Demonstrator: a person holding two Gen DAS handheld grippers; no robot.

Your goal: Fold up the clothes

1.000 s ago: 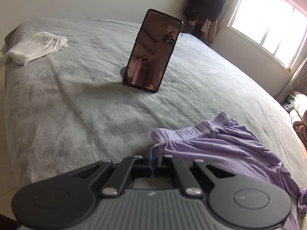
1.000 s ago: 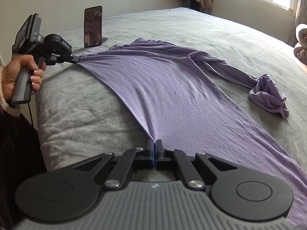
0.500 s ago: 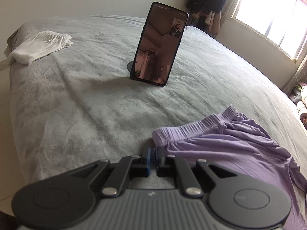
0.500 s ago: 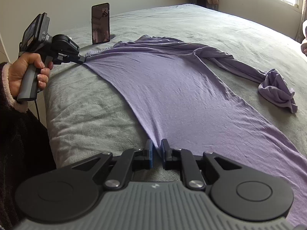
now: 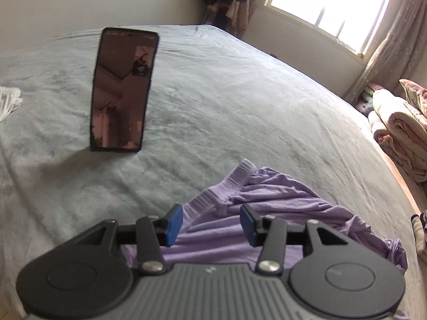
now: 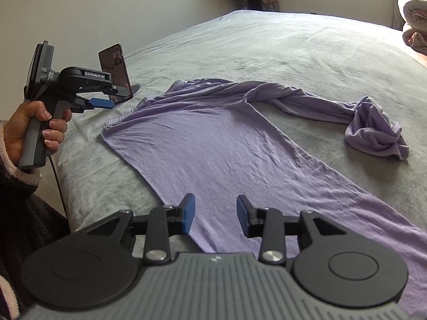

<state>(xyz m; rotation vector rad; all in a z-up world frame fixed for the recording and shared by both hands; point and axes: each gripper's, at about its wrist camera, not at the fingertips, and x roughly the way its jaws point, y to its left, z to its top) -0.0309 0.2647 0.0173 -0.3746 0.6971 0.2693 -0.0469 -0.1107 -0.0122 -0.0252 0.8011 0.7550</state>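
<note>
A lilac long-sleeved garment [image 6: 213, 144] lies spread on the grey bed, one sleeve twisted out to a bunched end [image 6: 373, 130] on the right. My right gripper [image 6: 214, 216] hovers just above the garment's near edge; its jaws are opening and the cloth lies loose under them. My left gripper [image 5: 210, 222] is lifted over the ribbed hem [image 5: 213, 200], its jaws also opening, pads clear of the fabric. In the right wrist view the left gripper [image 6: 102, 103] hangs above the garment's left corner, held by a hand [image 6: 40, 125].
A phone [image 5: 122, 90] stands upright on a stand on the grey bedspread [image 5: 240, 93], just beyond the garment. A white cloth [image 5: 8, 101] lies at the left. Rolled pink bedding [image 5: 397, 130] sits at the right edge. Clothes hang by the window.
Both grippers went from shut on the garment's edge to open, letting it drop flat. Both lifted away from the cloth, the left one farther.
</note>
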